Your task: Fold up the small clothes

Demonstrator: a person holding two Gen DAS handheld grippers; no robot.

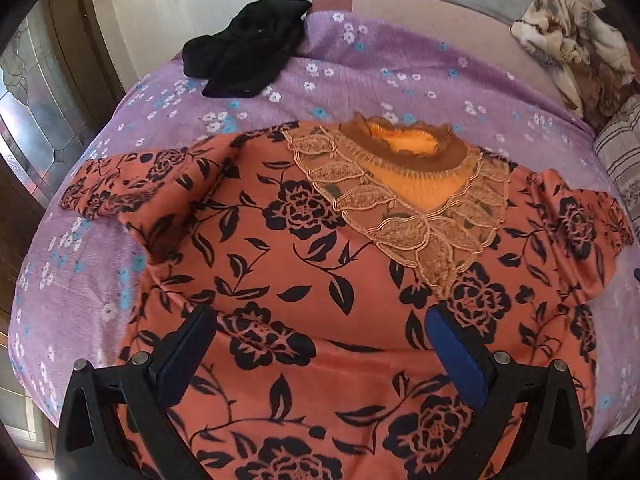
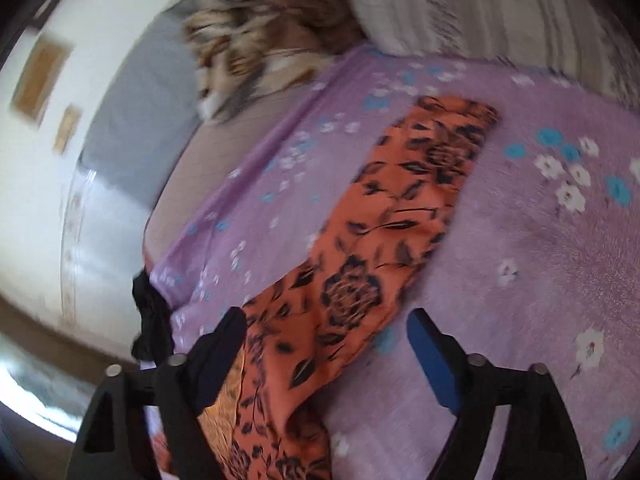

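We log the orange floral blouse lying face up on the bed, spread over the purple flowered bedspread, lace collar at the far end from us and hem toward us. Its long axis runs away from the left gripper, collar to hem.

Left gripper: fingers spread wide, nothing between them, poised above the lower body of the blouse. We cannot tell from this view whether the tips touch the cloth.

Right gripper: fingers likewise wide apart and empty. The right wrist view is motion-blurred, so we read it cautiously. The right sleeve stretches outward from the fingers toward the upper right of that view, flat on the bedspread, cuff end farthest away. The sleeve's near part lies between the fingers, closer to the left-hand finger.

Key relation: the right sleeve lies straight ahead of the right gripper, its length roughly in line with the fingers' pointing direction. The right gripper is much the nearer to it. The left sleeve lies out to the left, well apart from the left gripper.

Our judgement: no fold made yet; a sleeve fold inward looks like the coming step, right side first.

Also noted: black garment at the far edge of the bed, a brown patterned blanket at the far right.
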